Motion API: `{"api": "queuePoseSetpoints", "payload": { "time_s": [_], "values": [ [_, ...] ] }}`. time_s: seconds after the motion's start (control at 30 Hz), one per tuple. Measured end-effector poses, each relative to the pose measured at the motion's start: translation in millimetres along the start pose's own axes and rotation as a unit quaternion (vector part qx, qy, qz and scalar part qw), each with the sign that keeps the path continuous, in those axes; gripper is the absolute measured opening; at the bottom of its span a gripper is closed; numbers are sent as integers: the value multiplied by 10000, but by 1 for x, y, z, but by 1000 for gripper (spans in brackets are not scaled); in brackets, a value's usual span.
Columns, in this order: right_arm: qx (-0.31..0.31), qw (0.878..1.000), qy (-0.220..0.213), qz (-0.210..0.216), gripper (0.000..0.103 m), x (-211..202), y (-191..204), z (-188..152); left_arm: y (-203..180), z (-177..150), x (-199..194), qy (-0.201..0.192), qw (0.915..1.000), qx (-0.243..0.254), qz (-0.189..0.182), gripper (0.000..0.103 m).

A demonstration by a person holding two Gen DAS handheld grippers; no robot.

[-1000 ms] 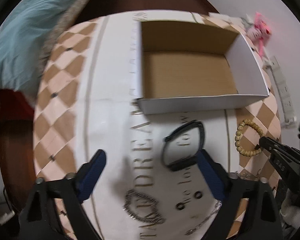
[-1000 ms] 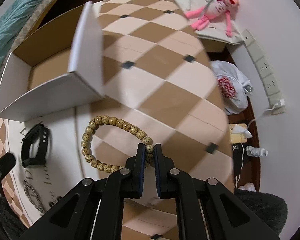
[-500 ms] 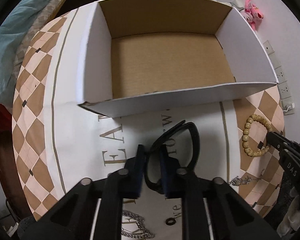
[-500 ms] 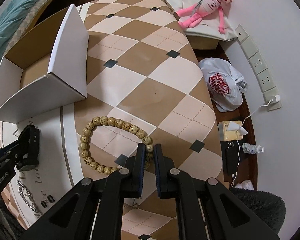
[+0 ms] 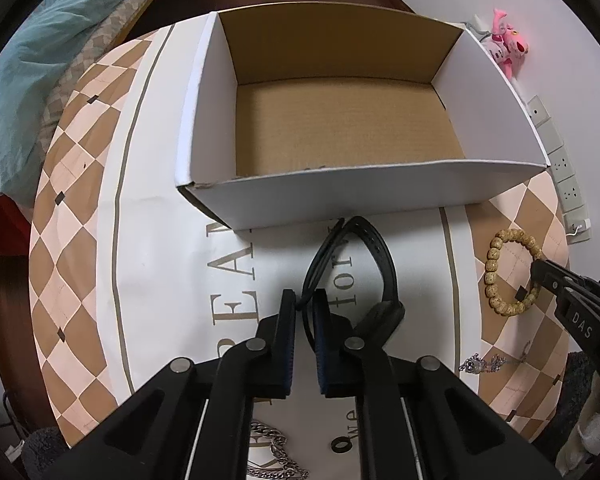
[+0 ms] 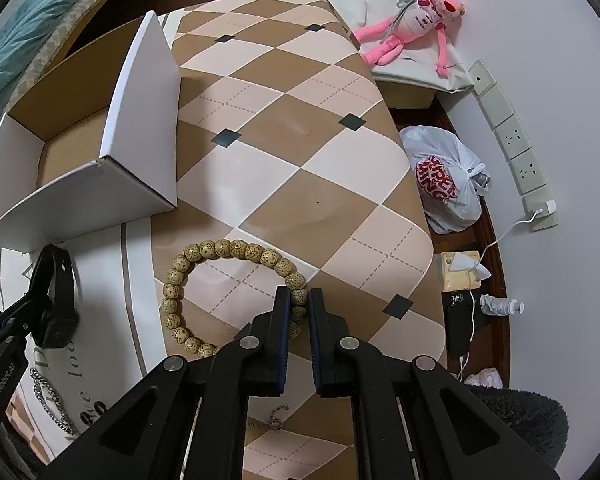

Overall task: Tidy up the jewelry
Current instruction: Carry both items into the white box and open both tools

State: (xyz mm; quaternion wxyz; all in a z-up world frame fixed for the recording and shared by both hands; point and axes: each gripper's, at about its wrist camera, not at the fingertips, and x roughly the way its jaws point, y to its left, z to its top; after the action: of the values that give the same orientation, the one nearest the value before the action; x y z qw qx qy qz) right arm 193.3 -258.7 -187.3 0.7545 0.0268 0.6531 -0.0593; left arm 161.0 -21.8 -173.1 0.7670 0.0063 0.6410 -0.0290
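Observation:
A black watch (image 5: 384, 280) lies on the white printed cloth just in front of an open cardboard box (image 5: 340, 196), which is empty. My left gripper (image 5: 304, 300) points down, and its jaws are closing tight on the watch's thin strap, which sits pinched between the pads. My right gripper (image 6: 299, 300) is shut on a tan bead bracelet (image 6: 220, 248) that lies on the checkered table top. The left wrist view shows the same bracelet (image 5: 496, 276) with the right gripper (image 5: 540, 268) on its right side. The watch (image 6: 58, 292) is at the left of the right wrist view.
A silver chain (image 5: 268, 448), small black rings (image 5: 342, 446) and an owl pendant (image 5: 484, 364) lie on the table's near side. Beyond the table's right edge (image 6: 412, 184) are a plastic bag (image 6: 448, 184), wall sockets (image 6: 516, 140) and a pink plush toy (image 6: 412, 24). A teal blanket (image 5: 40, 80) lies at the left.
My left gripper went from wide open to shut on the watch strap and came down closer to the box. The right gripper stayed on the bead bracelet.

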Motion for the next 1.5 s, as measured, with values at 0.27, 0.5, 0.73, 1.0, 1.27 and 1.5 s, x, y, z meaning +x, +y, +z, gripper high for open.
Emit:
{"api": "queuePoseSetpoints", "payload": {
  "time_s": [0.27,0.5,0.73,1.0,1.27,1.5],
  "values": [
    [143,9985,-190,502,9,-22,-5,-7,-7,3,-28,-217,9997,-51,-38,6],
    [27,9937,-621,938,9,-67,-1,-8,-6,-8,-71,-565,9983,-26,-153,6],
    [-234,9846,-1140,1302,9,-132,10,3,-18,16,-113,-971,9949,-4,-285,6],
    [-554,9723,-1608,1605,9,-186,35,42,-14,59,-138,-1221,9910,89,-544,6],
    [-721,9752,-1325,1621,9,-156,62,94,-8,101,-115,-1059,9933,121,-452,6],
    [-883,9759,-984,1733,9,-122,77,122,-2,124,-91,-808,9953,42,-527,7]
  ]
}}
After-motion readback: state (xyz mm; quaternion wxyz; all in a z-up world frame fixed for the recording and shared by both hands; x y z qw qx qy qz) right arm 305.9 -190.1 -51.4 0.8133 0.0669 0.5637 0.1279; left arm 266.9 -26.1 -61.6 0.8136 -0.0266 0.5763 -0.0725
